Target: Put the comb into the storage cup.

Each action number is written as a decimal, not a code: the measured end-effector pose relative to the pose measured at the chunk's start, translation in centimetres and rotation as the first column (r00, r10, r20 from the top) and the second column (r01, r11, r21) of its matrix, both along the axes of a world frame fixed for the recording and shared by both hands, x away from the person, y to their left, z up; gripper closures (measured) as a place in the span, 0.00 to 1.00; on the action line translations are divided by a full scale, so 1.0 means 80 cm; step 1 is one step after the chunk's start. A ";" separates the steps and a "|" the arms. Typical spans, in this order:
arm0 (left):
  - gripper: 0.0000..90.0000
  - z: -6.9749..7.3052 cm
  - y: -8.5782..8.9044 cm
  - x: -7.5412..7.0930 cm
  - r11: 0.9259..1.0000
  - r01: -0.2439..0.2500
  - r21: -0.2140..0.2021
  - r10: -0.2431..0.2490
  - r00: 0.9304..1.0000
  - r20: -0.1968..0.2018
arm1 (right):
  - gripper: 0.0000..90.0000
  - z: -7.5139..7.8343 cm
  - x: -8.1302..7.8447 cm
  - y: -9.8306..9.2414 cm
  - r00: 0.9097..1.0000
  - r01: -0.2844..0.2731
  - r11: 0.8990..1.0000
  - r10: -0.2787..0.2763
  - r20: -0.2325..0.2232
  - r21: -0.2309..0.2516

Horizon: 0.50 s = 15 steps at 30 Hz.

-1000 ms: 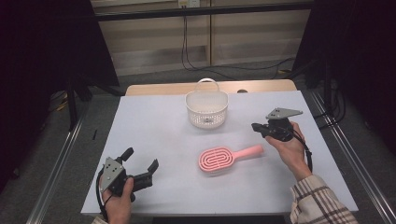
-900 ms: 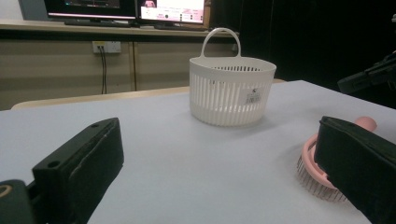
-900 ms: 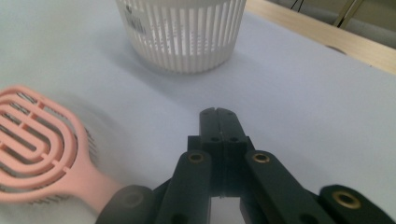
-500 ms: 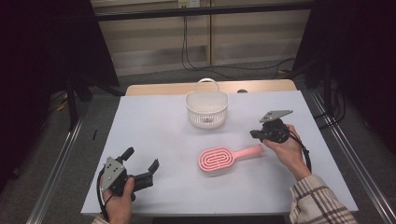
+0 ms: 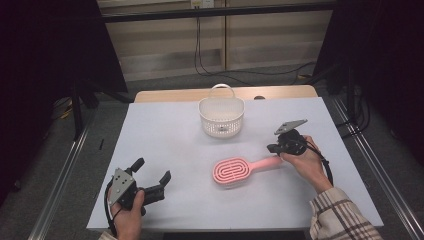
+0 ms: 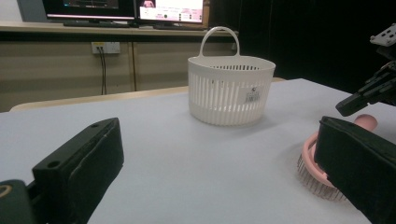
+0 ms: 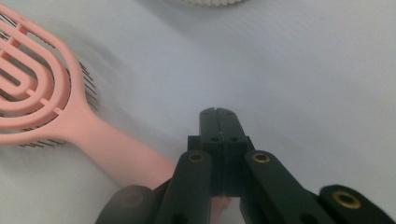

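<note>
My right tongs (image 5: 272,148) are pinched empty above the brush (image 5: 240,169) handle at centre frame; left tongs (image 5: 152,176) gape wide, lower left. The brush looks light, stiff plastic; I'd grip its handle.

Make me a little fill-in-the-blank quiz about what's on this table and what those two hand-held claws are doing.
1. The hairbrush lying on the table is ____ in colour.
2. The white basket has its handle standing ____.
3. The jaws of the right gripper are ____, with nothing between their tips.
4. The jaws of the left gripper stand ____, holding nothing.

Missing words: pink; upright; shut; open
</note>
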<state>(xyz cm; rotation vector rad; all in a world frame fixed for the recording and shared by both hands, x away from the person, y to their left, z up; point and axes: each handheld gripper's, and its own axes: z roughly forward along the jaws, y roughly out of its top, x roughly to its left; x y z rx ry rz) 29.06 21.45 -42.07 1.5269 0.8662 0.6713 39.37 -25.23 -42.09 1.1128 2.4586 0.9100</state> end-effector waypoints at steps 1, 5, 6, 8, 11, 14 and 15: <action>0.02 0.000 0.000 0.000 1.000 0.001 0.000 -0.001 1.000 -0.001 | 1.00 0.000 0.000 0.000 1.000 0.000 1.000 0.000 -0.002 0.001; 0.02 0.000 0.001 0.000 1.000 -0.001 0.001 0.001 1.000 0.001 | 1.00 -0.001 -0.002 -0.001 1.000 -0.004 1.000 0.004 -0.008 -0.005; 0.02 0.000 0.000 0.000 1.000 0.000 0.000 0.000 1.000 0.003 | 1.00 -0.002 -0.003 -0.001 1.000 -0.004 1.000 0.004 -0.010 -0.007; 0.02 0.000 0.000 0.000 1.000 0.000 -0.002 0.000 1.000 0.001 | 1.00 -0.004 -0.004 0.000 1.000 -0.012 1.000 0.012 -0.011 -0.019; 0.02 0.000 0.000 0.000 1.000 0.000 0.000 0.000 1.000 0.000 | 1.00 -0.006 -0.006 0.000 1.000 -0.020 0.999 0.020 -0.018 -0.031; 0.02 0.000 0.000 0.000 1.000 0.001 0.001 -0.001 1.000 0.002 | 1.00 -0.005 -0.009 -0.001 1.000 -0.020 0.999 0.019 -0.016 -0.037; 0.02 0.000 0.000 0.000 1.000 0.001 0.002 -0.001 1.000 0.002 | 1.00 -0.005 -0.009 -0.001 1.000 -0.020 0.999 0.019 -0.016 -0.037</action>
